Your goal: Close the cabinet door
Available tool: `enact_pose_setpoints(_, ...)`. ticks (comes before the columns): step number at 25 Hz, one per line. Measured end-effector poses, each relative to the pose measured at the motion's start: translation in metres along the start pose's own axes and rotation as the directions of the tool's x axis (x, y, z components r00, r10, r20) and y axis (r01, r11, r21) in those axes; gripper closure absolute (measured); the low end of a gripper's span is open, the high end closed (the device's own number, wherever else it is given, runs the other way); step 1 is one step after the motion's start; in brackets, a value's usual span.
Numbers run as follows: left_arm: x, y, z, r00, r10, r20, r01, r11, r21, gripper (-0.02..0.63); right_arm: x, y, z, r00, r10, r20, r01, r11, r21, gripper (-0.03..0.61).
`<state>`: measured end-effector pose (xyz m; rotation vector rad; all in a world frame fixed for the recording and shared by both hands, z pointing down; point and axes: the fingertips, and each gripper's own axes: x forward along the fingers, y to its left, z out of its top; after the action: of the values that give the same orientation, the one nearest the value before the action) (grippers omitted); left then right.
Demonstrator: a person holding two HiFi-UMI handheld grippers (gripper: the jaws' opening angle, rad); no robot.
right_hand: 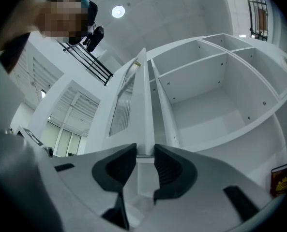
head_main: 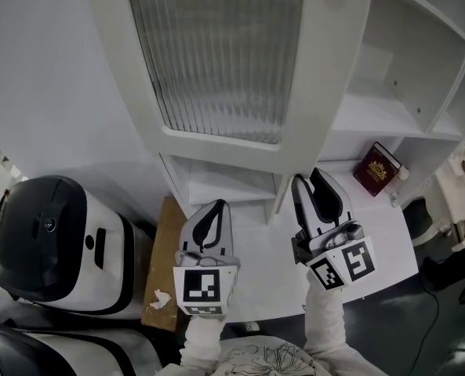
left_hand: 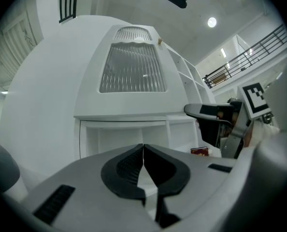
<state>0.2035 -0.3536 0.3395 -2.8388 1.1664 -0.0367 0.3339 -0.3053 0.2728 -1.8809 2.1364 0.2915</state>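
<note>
Head view: a white cabinet (head_main: pixel 389 108) stands open, its glass-paned door (head_main: pixel 216 53) swung out toward the camera. The right gripper (head_main: pixel 306 177) meets the door's lower free corner. The left gripper (head_main: pixel 216 206) hangs in the air below the door, just beside the right one. A red book (head_main: pixel 379 168) lies on the cabinet's ledge to the right. A white-and-black machine (head_main: pixel 52 241) sits on the floor at far left.

Left gripper view: the left gripper (left_hand: pixel 143 146) has its jaws together, tips touching and nothing between them. It faces the door's (left_hand: pixel 132 71) ribbed pane from below. The right gripper (left_hand: pixel 194 110) reaches in from the right toward the door's bottom rail. The book (left_hand: pixel 199 151) shows under it, and the cabinet's (left_hand: pixel 187 76) shelves run off behind.

Right gripper view: the right gripper (right_hand: pixel 144 151) is clamped on the door (right_hand: pixel 144 105), one pad on each face of its edge. The door rises edge-on straight up the middle of the frame. The cabinet's (right_hand: pixel 206 95) bare compartments open to its right. The book (right_hand: pixel 282 178) stands at the lower right margin.
</note>
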Motion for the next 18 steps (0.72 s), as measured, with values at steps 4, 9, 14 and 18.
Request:
enact_pose_setpoints(4,0.003,-0.001,-0.004,1.000,-0.009,-0.002,0.009,1.000,-0.003,0.609,0.002,-0.003,-0.001,1.000,-0.020,0.003,0.020,1.000,-0.017,0.472)
enact_pose_setpoints(9,0.007,0.004,-0.005,1.000,-0.008,-0.005,0.008,1.000,-0.006,0.609,0.006,-0.007,-0.002,0.999,-0.033,0.006,0.033,0.999,-0.022,0.469)
enact_pose_setpoints(14,0.011,0.009,-0.007,1.000,0.000,-0.009,0.000,1.000,-0.009,0.609,0.010,-0.013,-0.004,0.999,-0.047,0.013,0.047,0.999,-0.014,0.465)
enact_pose_setpoints(18,0.015,0.012,-0.007,1.000,0.000,-0.010,0.000,1.000,-0.011,0.609,0.014,-0.017,-0.005,0.998,-0.057,0.012,0.057,0.998,-0.013,0.463)
